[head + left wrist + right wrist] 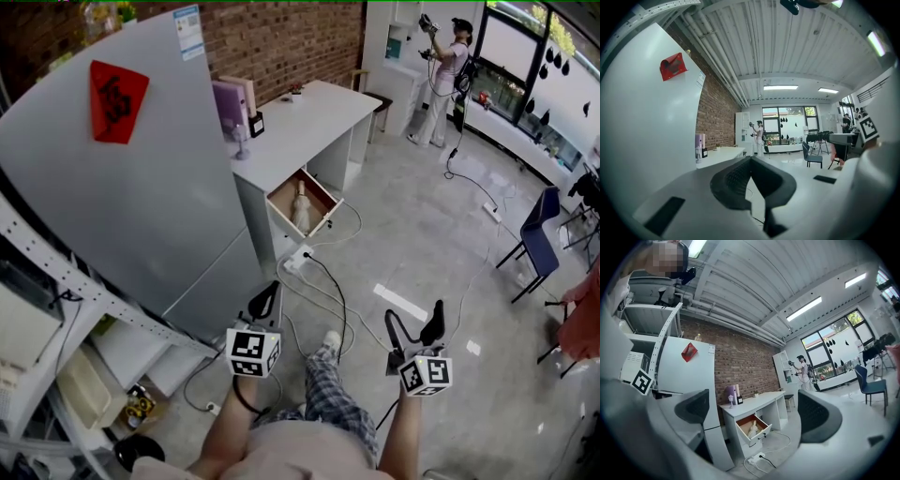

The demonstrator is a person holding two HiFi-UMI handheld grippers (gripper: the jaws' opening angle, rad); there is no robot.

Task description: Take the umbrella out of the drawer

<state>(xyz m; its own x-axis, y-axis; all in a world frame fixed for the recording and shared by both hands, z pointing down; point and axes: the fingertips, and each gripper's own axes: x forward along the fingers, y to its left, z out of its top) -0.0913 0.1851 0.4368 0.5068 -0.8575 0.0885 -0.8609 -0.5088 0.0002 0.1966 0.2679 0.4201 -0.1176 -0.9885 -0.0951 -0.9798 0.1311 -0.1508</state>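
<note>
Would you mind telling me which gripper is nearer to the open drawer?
Left. The left gripper hangs short of the drawer, almost in line with it; the right gripper is farther off to the side.

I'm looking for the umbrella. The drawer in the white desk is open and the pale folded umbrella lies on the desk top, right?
Not quite. The pale folded umbrella lies inside the open wood-lined drawer of the white desk, not on its top; the head view shows it.
</note>
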